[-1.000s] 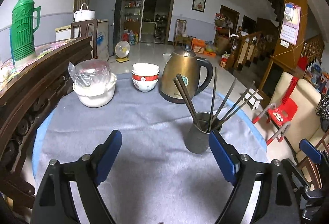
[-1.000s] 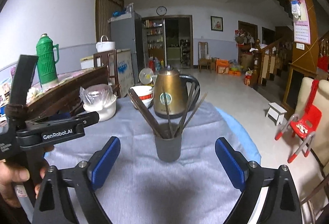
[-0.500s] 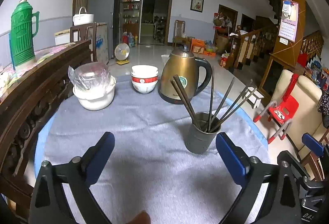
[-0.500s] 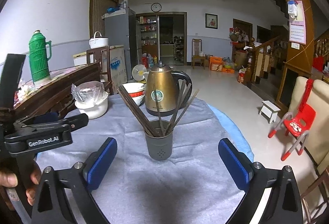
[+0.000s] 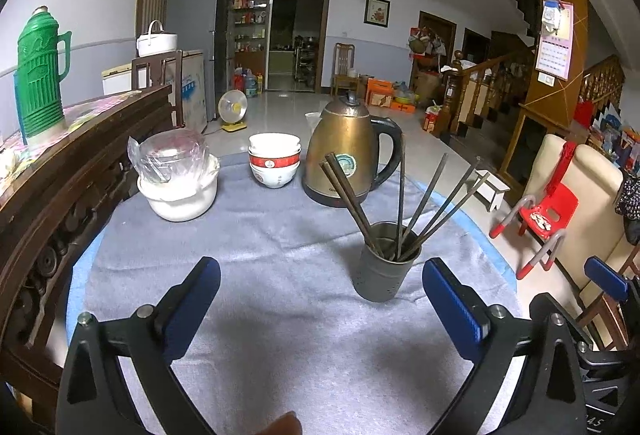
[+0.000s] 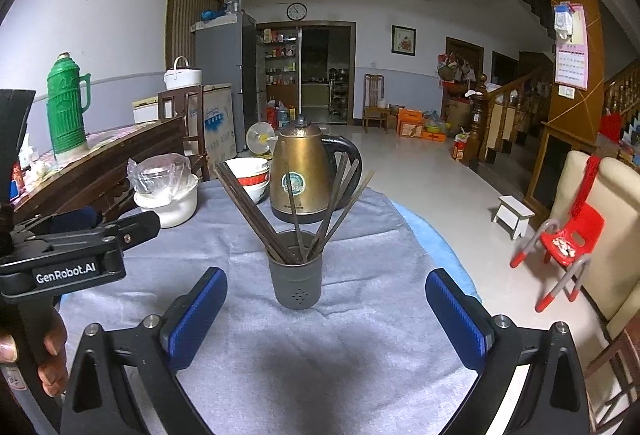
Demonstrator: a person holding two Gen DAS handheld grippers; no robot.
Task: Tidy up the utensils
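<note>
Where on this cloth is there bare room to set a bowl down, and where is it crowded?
Free: the wide grey cloth between the chopstick holder and the near edge, and the stretch left of the holder, in front of the white pot. Crowded: the far edge, where the pot, stacked bowls and kettle stand in a row.

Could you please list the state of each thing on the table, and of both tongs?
Left tongs: open, empty.
Right tongs: open, empty.
Dark grey metal holder: upright, holding chopsticks.
Dark chopsticks: leaning, fanned out.
Brass-coloured kettle: lid closed.
White bowls: stacked.
White pot: plastic-covered.
</note>
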